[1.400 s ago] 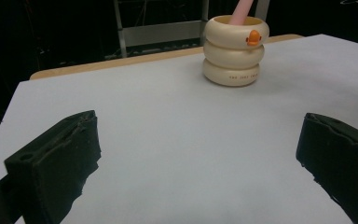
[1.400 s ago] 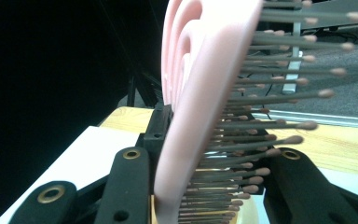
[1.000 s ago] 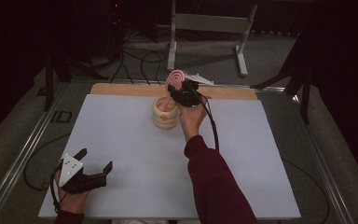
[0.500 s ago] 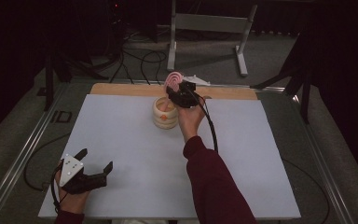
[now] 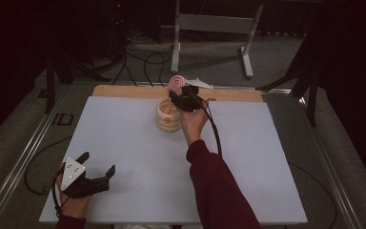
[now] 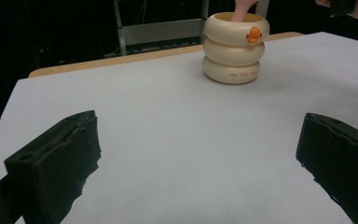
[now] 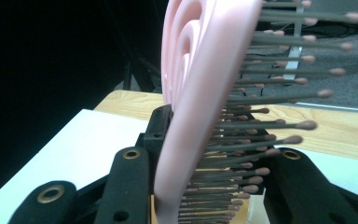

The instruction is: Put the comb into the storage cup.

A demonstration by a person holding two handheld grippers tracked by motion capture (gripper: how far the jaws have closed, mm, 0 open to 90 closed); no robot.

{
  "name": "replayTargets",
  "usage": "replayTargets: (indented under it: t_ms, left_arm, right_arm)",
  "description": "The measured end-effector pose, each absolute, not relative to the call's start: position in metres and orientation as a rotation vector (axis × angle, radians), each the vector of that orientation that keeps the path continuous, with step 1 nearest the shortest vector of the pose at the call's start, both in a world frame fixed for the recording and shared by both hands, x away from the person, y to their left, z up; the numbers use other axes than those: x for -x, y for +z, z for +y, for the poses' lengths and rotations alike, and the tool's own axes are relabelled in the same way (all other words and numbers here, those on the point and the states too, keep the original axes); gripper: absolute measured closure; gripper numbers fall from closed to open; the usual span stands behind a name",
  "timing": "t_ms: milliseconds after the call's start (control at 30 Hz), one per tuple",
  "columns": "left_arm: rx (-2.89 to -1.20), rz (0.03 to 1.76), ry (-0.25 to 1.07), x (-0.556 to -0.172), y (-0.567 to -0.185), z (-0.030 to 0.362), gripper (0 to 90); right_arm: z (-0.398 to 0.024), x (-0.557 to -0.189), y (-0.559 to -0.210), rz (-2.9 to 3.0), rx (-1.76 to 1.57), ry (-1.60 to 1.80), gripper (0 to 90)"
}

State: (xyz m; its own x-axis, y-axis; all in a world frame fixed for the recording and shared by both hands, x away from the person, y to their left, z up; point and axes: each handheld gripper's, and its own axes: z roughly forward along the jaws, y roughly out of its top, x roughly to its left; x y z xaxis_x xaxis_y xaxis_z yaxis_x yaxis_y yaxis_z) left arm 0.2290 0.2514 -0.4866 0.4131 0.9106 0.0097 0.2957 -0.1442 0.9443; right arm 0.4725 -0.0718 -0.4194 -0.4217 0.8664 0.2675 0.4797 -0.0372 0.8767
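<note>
A cream holder (image 5: 167, 117) made of three stacked rings, with a small orange mark, stands on the white table top (image 5: 124, 143) near its far middle. A pink hairbrush (image 5: 176, 82) stands upright over it, its handle going down into the holder (image 6: 235, 51). My right gripper (image 5: 178, 94) is shut on the brush just above the holder's rim. In the right gripper view the brush (image 7: 200, 93) sits between the jaws of the right gripper (image 7: 209, 186), bristles to the right. My left gripper (image 5: 96, 163) rests open at the near left corner, with nothing in it (image 6: 198, 158).
A wooden strip (image 5: 124, 90) runs along the table's far edge. Metal rails (image 5: 24, 157) border both sides. Behind the table, a metal stand (image 5: 209, 28) and cables (image 5: 138, 62) are on the floor. The right gripper's cable (image 5: 214, 133) trails over the forearm.
</note>
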Motion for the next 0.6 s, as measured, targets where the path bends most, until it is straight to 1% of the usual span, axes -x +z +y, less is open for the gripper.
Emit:
replayTargets:
  t_ms: [600]
  left_arm:
    - [-1.677, 1.07, 0.772, -0.2289, -0.4868, 0.2516, 0.3]
  right_arm:
    - [-0.0686, -0.4714, -0.4297, 1.885, -1.439, 1.439, 63.6]
